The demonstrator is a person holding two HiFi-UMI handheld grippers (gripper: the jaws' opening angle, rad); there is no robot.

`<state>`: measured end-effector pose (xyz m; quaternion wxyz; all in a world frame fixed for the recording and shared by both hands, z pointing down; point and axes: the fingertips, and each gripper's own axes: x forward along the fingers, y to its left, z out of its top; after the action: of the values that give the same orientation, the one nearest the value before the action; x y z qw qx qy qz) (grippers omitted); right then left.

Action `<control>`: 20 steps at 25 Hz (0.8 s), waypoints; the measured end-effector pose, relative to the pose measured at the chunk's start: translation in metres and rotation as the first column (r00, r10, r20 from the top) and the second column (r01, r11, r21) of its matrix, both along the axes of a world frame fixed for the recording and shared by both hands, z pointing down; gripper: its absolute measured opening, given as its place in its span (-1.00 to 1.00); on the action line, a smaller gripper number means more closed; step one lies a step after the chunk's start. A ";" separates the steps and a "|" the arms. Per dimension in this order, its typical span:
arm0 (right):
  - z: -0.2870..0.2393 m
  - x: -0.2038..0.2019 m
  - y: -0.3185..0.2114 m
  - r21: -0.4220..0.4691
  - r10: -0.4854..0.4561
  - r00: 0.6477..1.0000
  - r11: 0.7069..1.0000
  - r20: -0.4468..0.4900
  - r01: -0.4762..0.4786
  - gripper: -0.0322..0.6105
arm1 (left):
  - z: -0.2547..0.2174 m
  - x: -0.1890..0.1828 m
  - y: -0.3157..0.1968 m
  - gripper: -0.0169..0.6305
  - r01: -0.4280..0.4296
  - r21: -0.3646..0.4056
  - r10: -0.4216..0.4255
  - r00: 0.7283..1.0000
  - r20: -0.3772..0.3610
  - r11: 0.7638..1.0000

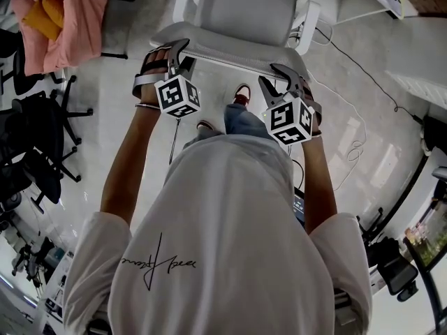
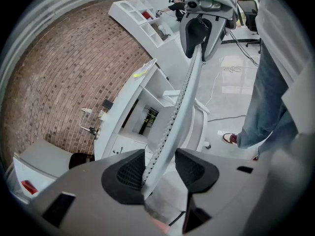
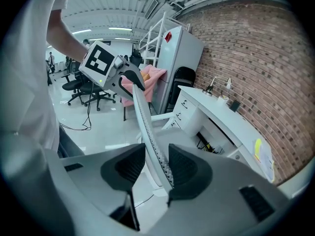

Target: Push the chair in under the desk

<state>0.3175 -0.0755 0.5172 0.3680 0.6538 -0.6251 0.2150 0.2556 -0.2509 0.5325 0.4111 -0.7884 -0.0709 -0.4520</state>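
- Head view: the left gripper and the right gripper both sit on the top rim of the chair. The chair stands just in front of the person on a pale, glossy floor. A cable trails beside the chair, which could catch on it and swing off line.
- Left gripper view: the jaws pinch the thin rim of the chair's back. The desk stands ahead against a brick wall, and the chair is not yet under it. A crooked push may knock the chair against the desk's edge.
- Right gripper view: these jaws clamp the same rim. So thin an edge could slip from the pads under an uneven shove. Office chairs and a pink cloth stand beyond.
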 end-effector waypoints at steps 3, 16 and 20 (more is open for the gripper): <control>0.000 0.009 0.002 0.004 0.004 1.000 1.000 -0.009 -0.004 -0.38 | 0.000 0.009 0.002 -0.37 -0.001 0.004 0.001 1.000 0.000 1.000; -0.002 0.014 0.002 0.016 -0.014 1.000 1.000 -0.024 0.014 -0.38 | 0.000 0.015 0.001 -0.35 0.015 0.022 -0.015 1.000 -0.007 1.000; -0.002 0.013 0.002 0.017 -0.014 1.000 1.000 -0.024 0.014 -0.39 | 0.000 0.014 0.000 -0.35 0.018 0.026 -0.018 1.000 -0.009 0.999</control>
<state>0.3306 -0.0738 0.5150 0.3716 0.6550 -0.6270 0.1993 0.2694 -0.2504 0.5327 0.4178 -0.7856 -0.0560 -0.4530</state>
